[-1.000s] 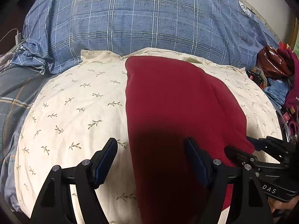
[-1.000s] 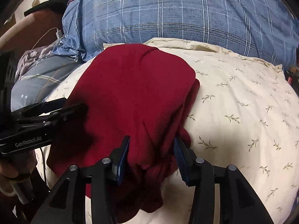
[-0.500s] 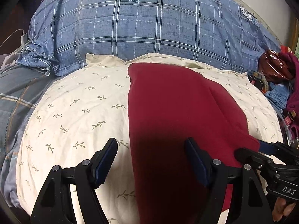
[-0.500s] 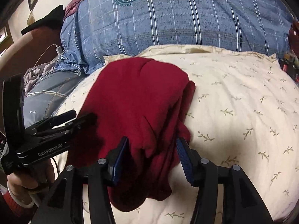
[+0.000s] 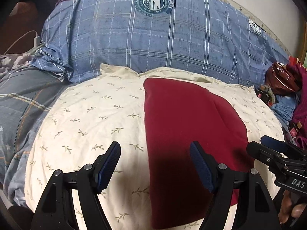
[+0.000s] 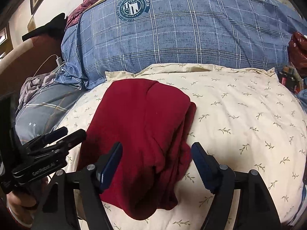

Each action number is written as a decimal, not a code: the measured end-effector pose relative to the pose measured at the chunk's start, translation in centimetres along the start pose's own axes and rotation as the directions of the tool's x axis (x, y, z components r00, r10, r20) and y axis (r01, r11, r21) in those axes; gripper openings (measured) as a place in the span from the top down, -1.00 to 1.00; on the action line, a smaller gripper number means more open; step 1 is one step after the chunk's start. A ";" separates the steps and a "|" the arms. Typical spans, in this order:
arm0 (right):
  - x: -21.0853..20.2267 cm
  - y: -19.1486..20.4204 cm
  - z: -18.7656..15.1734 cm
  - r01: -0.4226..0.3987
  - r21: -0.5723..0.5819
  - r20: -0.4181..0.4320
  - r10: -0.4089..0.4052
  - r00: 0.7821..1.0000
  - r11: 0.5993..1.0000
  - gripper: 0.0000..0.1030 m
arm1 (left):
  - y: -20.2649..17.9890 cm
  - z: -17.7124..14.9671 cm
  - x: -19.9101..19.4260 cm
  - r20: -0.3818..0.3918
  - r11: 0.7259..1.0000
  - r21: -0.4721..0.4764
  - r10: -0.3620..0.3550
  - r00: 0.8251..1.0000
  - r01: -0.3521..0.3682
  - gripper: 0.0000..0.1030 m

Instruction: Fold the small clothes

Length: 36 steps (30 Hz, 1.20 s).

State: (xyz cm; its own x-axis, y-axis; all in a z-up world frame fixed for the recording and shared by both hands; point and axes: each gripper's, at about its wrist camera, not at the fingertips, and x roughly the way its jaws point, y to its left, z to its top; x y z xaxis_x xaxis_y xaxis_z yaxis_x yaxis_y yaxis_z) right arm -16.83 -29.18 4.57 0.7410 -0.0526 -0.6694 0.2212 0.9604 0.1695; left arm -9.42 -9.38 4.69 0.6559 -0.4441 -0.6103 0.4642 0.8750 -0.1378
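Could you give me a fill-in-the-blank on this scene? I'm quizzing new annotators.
1. The red garment lies on a ____ pillow with a leaf print.
2. Behind it sits a plaid pillow coloured ____.
3. The right gripper has ____ pressed between its pads as its jaws are opening.

Missing: cream; blue; nothing

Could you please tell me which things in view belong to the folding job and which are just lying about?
Job:
- dark red garment, folded on the cream leaf-print pillow
- right tool, jaws opening around the garment's bunched edge
- left tool, open

Lying about:
- blue plaid pillow
- white charger
- glossy dark red bag
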 end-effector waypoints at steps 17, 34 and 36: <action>-1.5 1.5 -0.4 0.010 -0.010 0.025 -0.010 1.000 1.000 -0.54 | 0.7 -1.0 -3.0 0.026 1.000 0.006 0.000 1.000 0.000 -0.44; -1.2 2.0 -0.9 0.008 -0.015 0.007 -0.007 1.000 1.000 -0.55 | 0.9 -1.2 -3.2 0.017 0.999 0.037 0.004 1.000 -0.004 -0.44; -1.1 2.1 -0.9 0.009 -0.016 0.004 -0.009 1.000 1.000 -0.55 | 0.8 -1.2 -3.2 0.017 0.999 0.042 0.005 1.000 -0.006 -0.44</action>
State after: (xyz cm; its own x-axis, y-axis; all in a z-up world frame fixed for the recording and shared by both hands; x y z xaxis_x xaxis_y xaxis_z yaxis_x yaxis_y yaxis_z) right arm -17.77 -26.88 4.95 0.7413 -0.0621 -0.6683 0.2180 0.9640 0.1522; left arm -11.84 -7.05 5.57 0.6683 -0.4428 -0.5978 0.4851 0.8686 -0.1011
